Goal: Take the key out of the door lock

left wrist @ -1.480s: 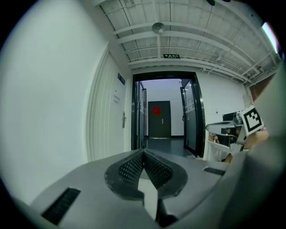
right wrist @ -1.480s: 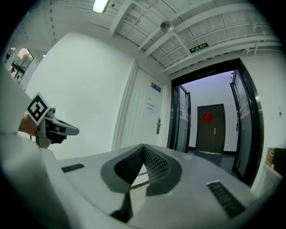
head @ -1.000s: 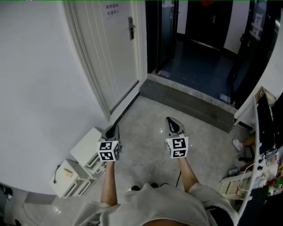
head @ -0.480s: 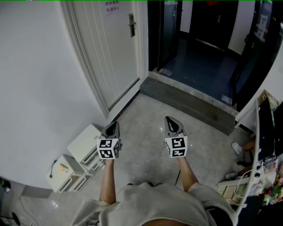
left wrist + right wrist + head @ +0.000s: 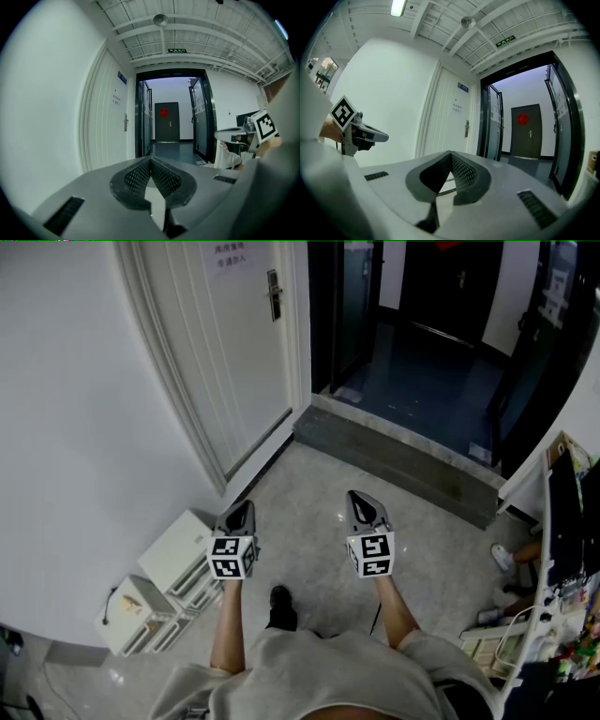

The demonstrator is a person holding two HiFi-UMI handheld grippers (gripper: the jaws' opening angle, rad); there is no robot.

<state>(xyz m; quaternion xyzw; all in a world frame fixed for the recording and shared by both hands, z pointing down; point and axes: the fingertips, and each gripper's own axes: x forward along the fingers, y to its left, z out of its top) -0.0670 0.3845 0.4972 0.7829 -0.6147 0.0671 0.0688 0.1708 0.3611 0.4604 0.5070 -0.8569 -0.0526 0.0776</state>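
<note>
Holding both grippers out over the floor, well apart from the white door.
The left gripper and right gripper are pointing ahead side by side, each with its jaws pressed together and gripping nothing. The door lock is sitting far beyond them on the door's edge, at about twelve o'clock from the left gripper and eleven o'clock from the right in the head view; any key there is too small to make out.

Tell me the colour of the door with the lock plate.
The door is white. The head view shows it best.
</note>
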